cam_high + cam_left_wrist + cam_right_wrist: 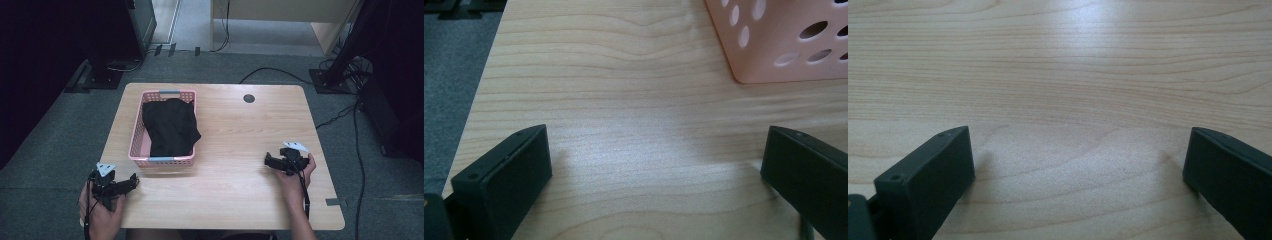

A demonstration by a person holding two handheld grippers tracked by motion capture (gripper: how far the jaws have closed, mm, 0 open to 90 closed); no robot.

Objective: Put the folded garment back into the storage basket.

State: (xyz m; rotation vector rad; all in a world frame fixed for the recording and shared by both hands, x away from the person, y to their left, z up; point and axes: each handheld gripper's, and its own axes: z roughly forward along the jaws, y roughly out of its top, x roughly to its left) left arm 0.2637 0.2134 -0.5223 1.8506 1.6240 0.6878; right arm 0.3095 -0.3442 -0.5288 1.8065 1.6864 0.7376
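Observation:
A pink plastic basket [136, 131] with round holes stands on the left half of the wooden table [235, 135]. A black garment [169, 127] lies bundled inside it. My left gripper [133, 181] rests at the table's front left corner, just below the basket, open with bare wood between its jaws. In the left gripper view [656, 160] the basket's corner [784, 45] is at the upper right. My right gripper [268, 160] lies near the right edge, pointing left, open and holding nothing. The right gripper view [1078, 160] looks onto plain wood.
A round cable hole [249, 98] sits near the table's far edge. Grey carpet surrounds the table, with black cables [280, 72] and stand bases [102, 77] on the floor behind. A strip of grey tape [332, 202] marks the front right corner.

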